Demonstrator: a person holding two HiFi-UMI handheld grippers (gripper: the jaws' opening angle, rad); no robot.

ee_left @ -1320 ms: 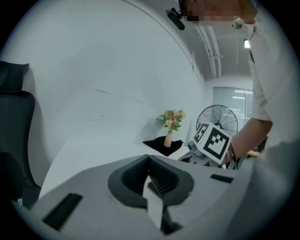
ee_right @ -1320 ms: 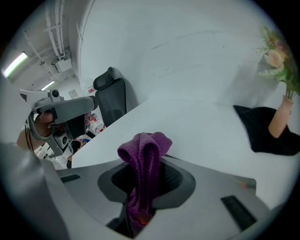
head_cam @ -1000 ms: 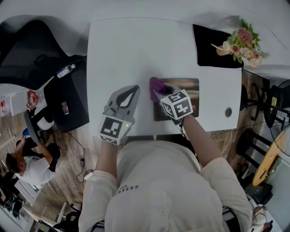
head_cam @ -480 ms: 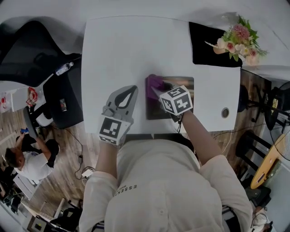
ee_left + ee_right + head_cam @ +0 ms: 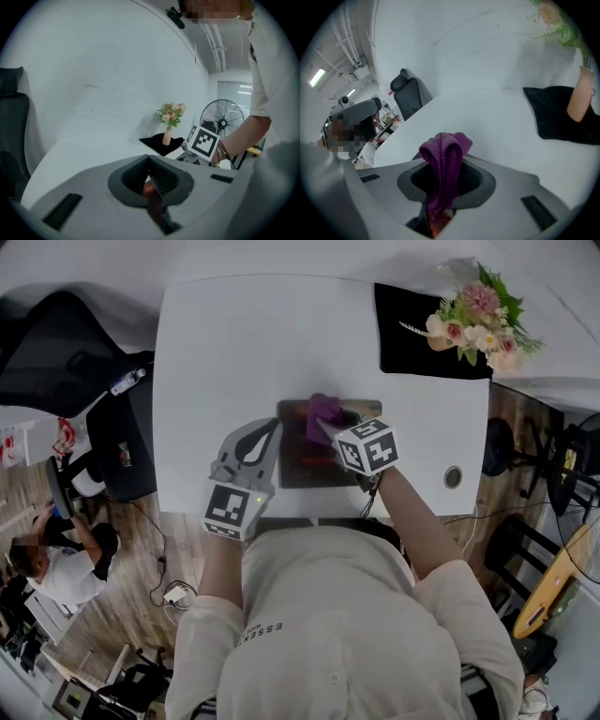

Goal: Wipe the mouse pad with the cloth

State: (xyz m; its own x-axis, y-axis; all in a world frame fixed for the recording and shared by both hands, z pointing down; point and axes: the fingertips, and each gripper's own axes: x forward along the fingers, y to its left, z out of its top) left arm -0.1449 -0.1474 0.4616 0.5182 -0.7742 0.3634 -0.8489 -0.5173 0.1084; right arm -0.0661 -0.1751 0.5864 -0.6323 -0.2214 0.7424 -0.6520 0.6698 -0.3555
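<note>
A dark mouse pad [image 5: 305, 465] with reddish print lies on the white table [image 5: 234, 343] near its front edge. My right gripper [image 5: 328, 429] is over the pad's upper middle, shut on a purple cloth [image 5: 324, 412]. In the right gripper view the cloth [image 5: 443, 154] sticks up folded from between the jaws of the right gripper [image 5: 443, 161]. My left gripper [image 5: 274, 427] has its tip at the pad's left edge. In the left gripper view the left gripper [image 5: 151, 171] is shut, with a thin reddish-brown strip along the seam; I cannot tell whether it is the pad.
A black mat [image 5: 412, 334] with a vase of flowers [image 5: 473, 315] sits at the table's back right. A cable hole [image 5: 453, 476] is at the front right. A black office chair [image 5: 56, 352] stands left of the table. A fan [image 5: 222, 124] stands beyond the right edge.
The right gripper has dragged the cloth rightward from the pad's top-left corner toward its upper middle. The left gripper has come right to the pad's left edge.
</note>
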